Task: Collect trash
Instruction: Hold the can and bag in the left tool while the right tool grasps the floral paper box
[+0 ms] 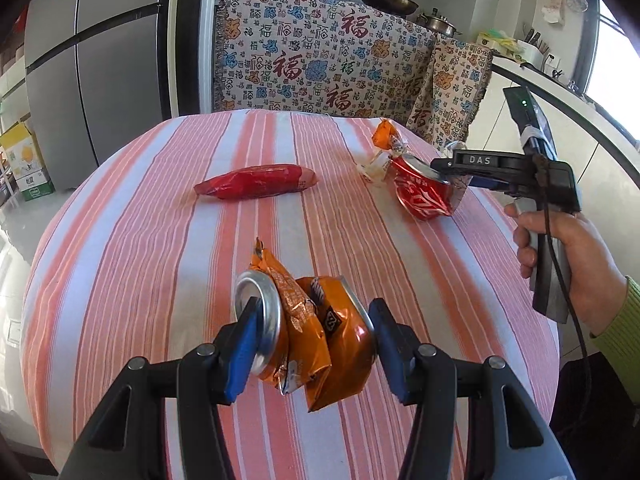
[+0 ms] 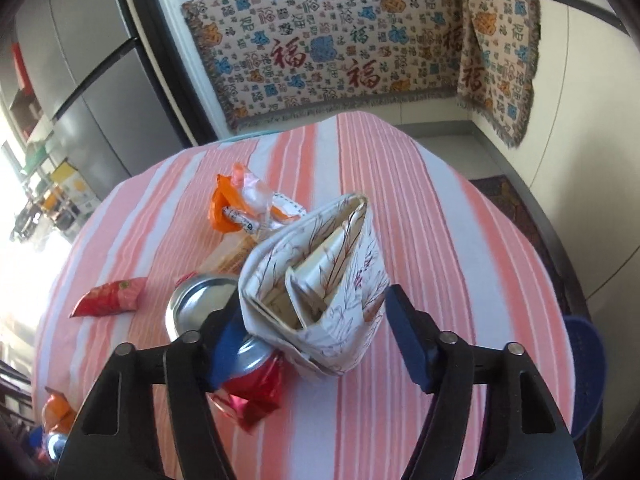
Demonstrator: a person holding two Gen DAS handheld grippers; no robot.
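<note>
My left gripper (image 1: 312,340) is shut on a crushed orange can (image 1: 344,344) with an orange snack wrapper (image 1: 298,300) pressed against it, low over the striped table (image 1: 160,240). My right gripper (image 2: 316,332) straddles a folded white paper carton (image 2: 320,280) and a crushed red can (image 2: 248,376); its left finger (image 2: 224,340) touches the can, its right finger (image 2: 412,356) stands apart from the carton. In the left wrist view the right gripper (image 1: 452,172) sits at the red can (image 1: 420,192). A red snack packet (image 1: 256,182) lies mid-table, also in the right wrist view (image 2: 110,298).
An orange wrapper with clear plastic scraps (image 2: 244,208) lies beyond the carton, also in the left wrist view (image 1: 386,142). A patterned blanket (image 1: 320,60) covers the counter behind. A grey fridge (image 1: 92,60) stands left. A blue stool (image 2: 588,360) sits right of the table.
</note>
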